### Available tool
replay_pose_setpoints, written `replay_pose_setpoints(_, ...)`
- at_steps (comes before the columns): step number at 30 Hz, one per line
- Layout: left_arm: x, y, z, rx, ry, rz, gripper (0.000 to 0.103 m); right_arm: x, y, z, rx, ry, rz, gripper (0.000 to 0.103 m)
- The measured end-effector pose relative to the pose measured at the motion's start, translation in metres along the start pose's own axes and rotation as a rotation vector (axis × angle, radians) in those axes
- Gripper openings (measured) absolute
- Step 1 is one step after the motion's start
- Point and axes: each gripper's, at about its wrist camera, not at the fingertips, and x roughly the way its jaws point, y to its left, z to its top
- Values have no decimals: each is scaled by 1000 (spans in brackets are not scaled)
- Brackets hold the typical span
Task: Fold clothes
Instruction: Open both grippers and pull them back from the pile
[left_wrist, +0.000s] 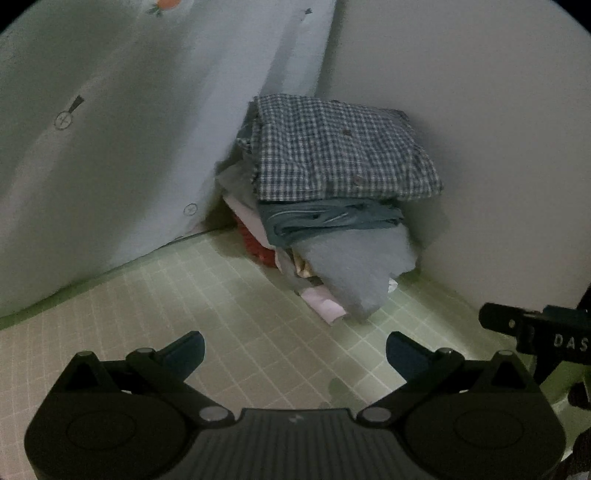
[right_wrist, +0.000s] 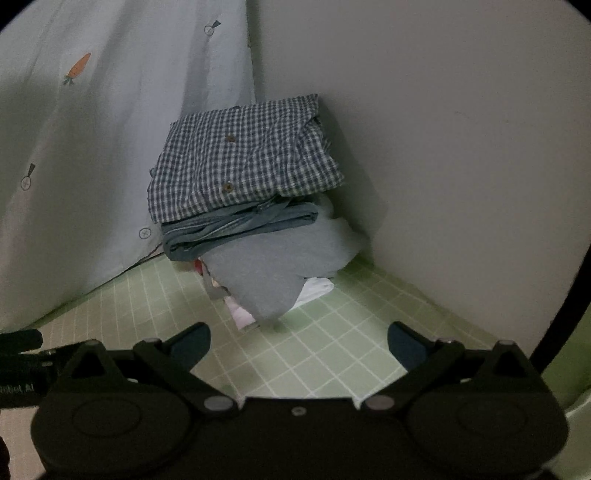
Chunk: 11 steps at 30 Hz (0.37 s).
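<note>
A stack of folded clothes stands in the corner on a green checked cloth (left_wrist: 221, 295). On top lies a blue-and-white checked shirt (left_wrist: 340, 155) with buttons, also in the right wrist view (right_wrist: 240, 162). Under it are a blue denim piece (left_wrist: 325, 221) and a light grey garment (left_wrist: 354, 269) that hangs forward, then red, white and pink pieces. My left gripper (left_wrist: 295, 350) is open and empty, a short way in front of the stack. My right gripper (right_wrist: 299, 343) is open and empty, also in front of the stack.
A pale blue curtain (right_wrist: 92, 147) with carrot prints hangs on the left. A plain white wall (right_wrist: 443, 147) is on the right. The other gripper's body shows at the right edge (left_wrist: 546, 332) of the left wrist view.
</note>
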Motion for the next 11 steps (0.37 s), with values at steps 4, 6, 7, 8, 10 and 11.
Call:
replay_pose_setpoints(4, -5, -5, -6, 17, 3, -12, 103, -3, 0, -2, -3, -5, -9, 103)
replay_pose_setpoints(6, -6, -6, -7, 21, 6, -13, 103, -3, -1, -2, 0, -8, -8, 103)
replay_pose_setpoints(7, -6, -6, -7, 22, 8, -12, 103, -3, -1, -2, 1, -9, -8, 103)
replay_pose_setpoints(8, -6, -6, -8, 21, 11, -12, 103, -4, -1, -2, 0, -11, -10, 103)
replay_pose_setpoints(10, -6, -7, -8, 18, 17, -18, 103, -4, -1, -2, 1, -12, -11, 103)
replay_pose_setpoints(11, -5, -7, -8, 16, 20, -22, 103, -4, -2, -2, 2, -11, -11, 103)
